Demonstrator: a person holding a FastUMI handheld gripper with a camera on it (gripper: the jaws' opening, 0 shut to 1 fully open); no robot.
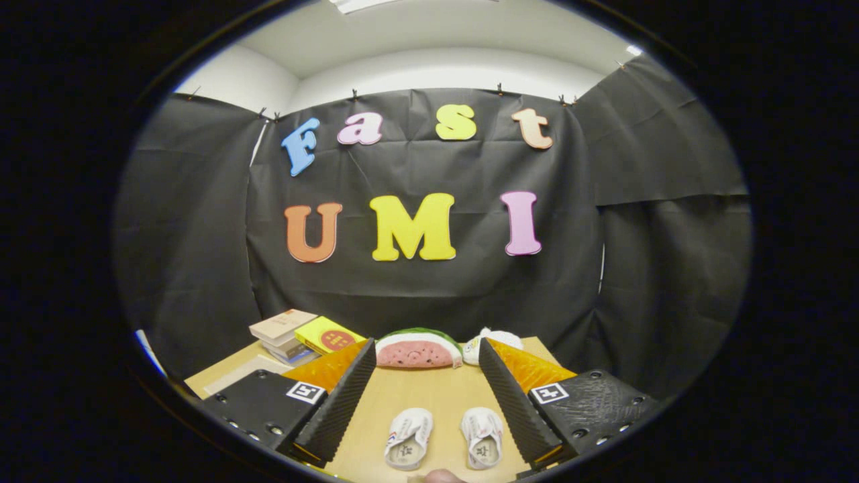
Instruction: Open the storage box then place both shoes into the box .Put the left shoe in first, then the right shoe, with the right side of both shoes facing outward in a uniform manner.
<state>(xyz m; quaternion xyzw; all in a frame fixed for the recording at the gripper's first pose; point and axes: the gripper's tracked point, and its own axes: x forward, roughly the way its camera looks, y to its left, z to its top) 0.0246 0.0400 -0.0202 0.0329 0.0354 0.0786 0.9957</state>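
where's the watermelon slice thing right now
In the gripper view the watermelon slice sits at the far end of the wooden table, beyond the open gripper and the two shoes, with stacked books to its left.

- The two shoes (445,437) are white, with small dark marks on the insoles.
- The table (429,392) is pale wood.
- The watermelon-slice cushion (417,349) at the table's far edge is pink, white-banded, green-rinded.
- The stacked books (282,332) at the far left corner are beige; the box (329,335) beside them is yellow with a red circle.
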